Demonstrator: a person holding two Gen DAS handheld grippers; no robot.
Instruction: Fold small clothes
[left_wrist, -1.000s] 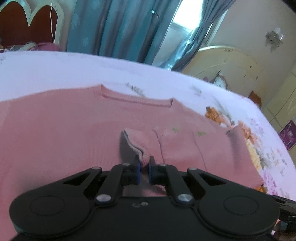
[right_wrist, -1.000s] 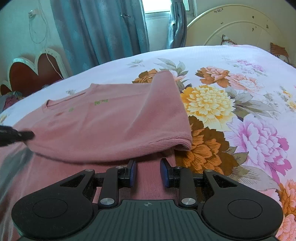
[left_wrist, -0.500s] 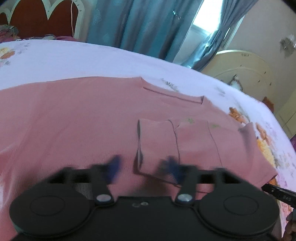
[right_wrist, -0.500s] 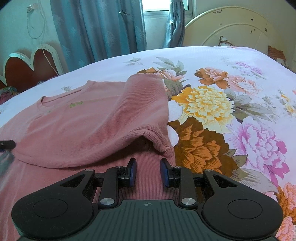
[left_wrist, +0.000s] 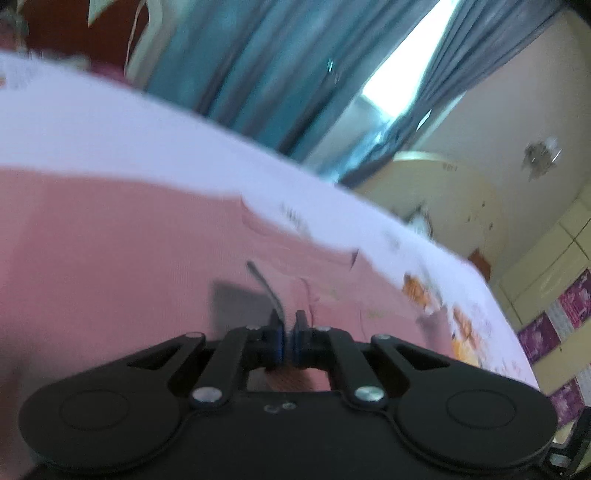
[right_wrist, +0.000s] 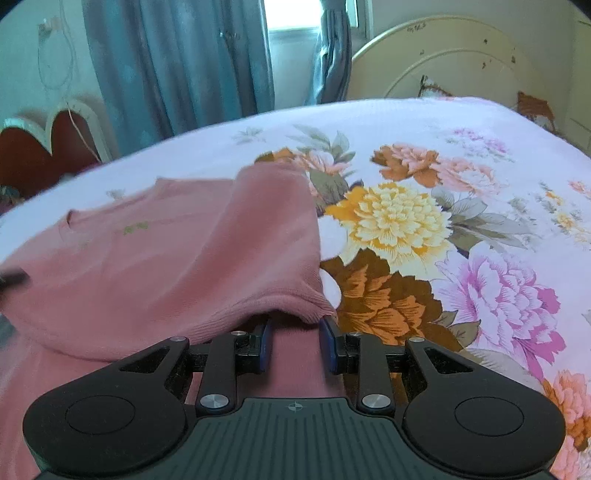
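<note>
A pink sweater lies spread on the floral bed sheet, one side folded over its front. In the blurred left wrist view my left gripper has its jaws together on the dark edge of the folded sleeve, which rises into them. In the right wrist view the folded layer of the sweater ends in a ribbed hem just beyond my right gripper. Its jaws are closing with a gap still between them, and only the flat lower layer lies there. The left gripper's tip shows at the left edge.
The flowered sheet stretches bare to the right of the sweater. Blue curtains and a window stand behind the bed. A cream headboard is at the far right, and a red heart-shaped one at the far left.
My left gripper let the sleeve drop flat, opened wide, then shut on its edge again while shifting across the sweater. In the right view the folded layer's hem slid leftward and nearer.
</note>
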